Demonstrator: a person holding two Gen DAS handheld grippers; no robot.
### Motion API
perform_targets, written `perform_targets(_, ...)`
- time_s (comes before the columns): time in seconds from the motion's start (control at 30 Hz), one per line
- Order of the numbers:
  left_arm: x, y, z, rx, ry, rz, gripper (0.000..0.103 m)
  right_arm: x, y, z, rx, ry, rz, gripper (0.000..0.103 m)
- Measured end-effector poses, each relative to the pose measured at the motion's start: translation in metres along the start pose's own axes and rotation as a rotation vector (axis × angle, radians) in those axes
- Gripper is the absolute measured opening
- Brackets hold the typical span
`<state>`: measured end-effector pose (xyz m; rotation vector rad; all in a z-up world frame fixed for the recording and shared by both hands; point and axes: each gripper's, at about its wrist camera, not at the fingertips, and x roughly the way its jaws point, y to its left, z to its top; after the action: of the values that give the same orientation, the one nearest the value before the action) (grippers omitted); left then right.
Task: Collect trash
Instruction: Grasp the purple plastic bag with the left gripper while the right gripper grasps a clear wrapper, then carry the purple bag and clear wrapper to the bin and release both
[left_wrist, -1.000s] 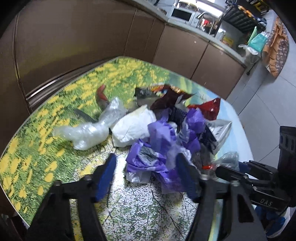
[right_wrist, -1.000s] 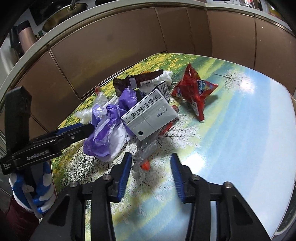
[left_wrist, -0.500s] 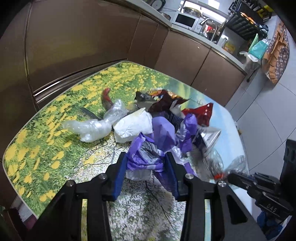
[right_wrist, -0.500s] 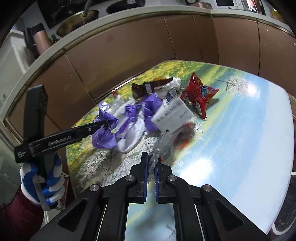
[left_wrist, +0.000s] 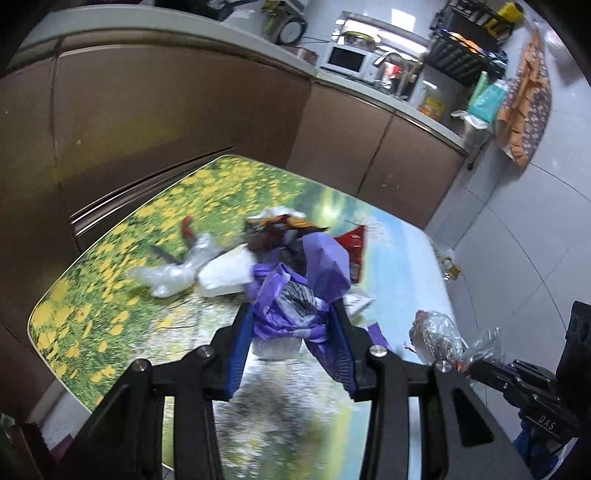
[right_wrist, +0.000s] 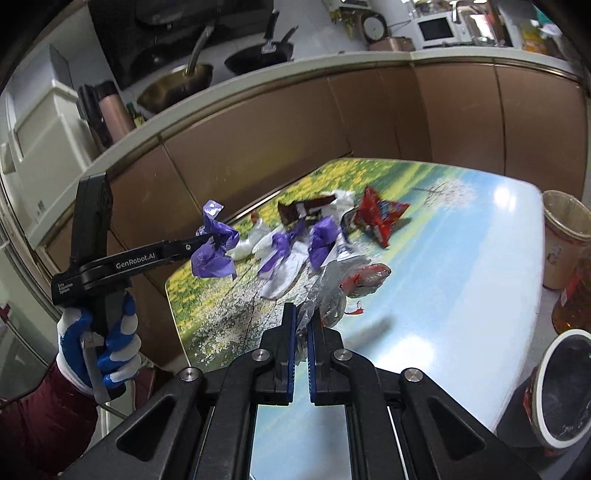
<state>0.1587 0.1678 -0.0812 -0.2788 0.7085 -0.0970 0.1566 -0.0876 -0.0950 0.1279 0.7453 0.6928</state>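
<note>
Two grips: left gripper (left_wrist: 291, 325) clamping purple bag (left_wrist: 295, 295), right gripper (right_wrist: 300, 325) pinching clear wrapper (right_wrist: 328, 291), contents unclear.

There are two grippers (left_wrist: 291, 339) (right_wrist: 300, 325), one red chip bag (right_wrist: 380, 216), one white microwave (right_wrist: 437, 29), two pans (right_wrist: 173, 86) (right_wrist: 260, 59) and one tabletop (right_wrist: 461, 258).

bright indoor | table (right_wrist: 461, 295) glare | motion blur | fisheye edges

Glossy table (right_wrist: 461, 295), crinkled plastic bag (left_wrist: 295, 306)
</note>
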Motion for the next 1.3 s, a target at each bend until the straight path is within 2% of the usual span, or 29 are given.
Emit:
perform_targets(0.2,0.014,-0.067,0.001,0.101,0.027,-0.081,0.039,-0.046,-0.031,-0.003,0.064,-0.082,-0.056,0.005)
perform_targets(0.47,0.066,-0.201,-0.015,0.280,0.124,-0.239,0.039,-0.113,-0.120,-0.021,0.232,-0.187,-0.258,0.005)
perform_targets(0.63,0.112,-0.292,-0.031,0.378,0.198,-0.309,0.039,-0.137,-0.183,-0.037,0.358,-0.207,-0.368,0.005)
perform_targets(0.87,0.185,-0.389,-0.052,0.491,0.289,-0.330,0.040,-0.140,-0.267,-0.059,0.505,-0.188,-0.485,0.006)
perform_targets(1.0,0.224,-0.420,-0.061,0.519,0.328,-0.319,0.043,-0.134,-0.308,-0.064,0.546,-0.152,-0.558,0.010)
perform_targets(1.07,0.242,-0.433,-0.064,0.517,0.357,-0.334,0.045,-0.134,-0.319,-0.067,0.563,-0.143,-0.588,0.021)
perform_targets(1.13,0.252,-0.440,-0.067,0.517,0.374,-0.345,0.051,-0.137,-0.328,-0.074,0.580,-0.143,-0.624,0.035)
perform_targets(1.3,0.266,-0.439,-0.068,0.471,0.410,-0.395,0.052,-0.144,-0.332,-0.090,0.599,-0.140,-0.673,0.038)
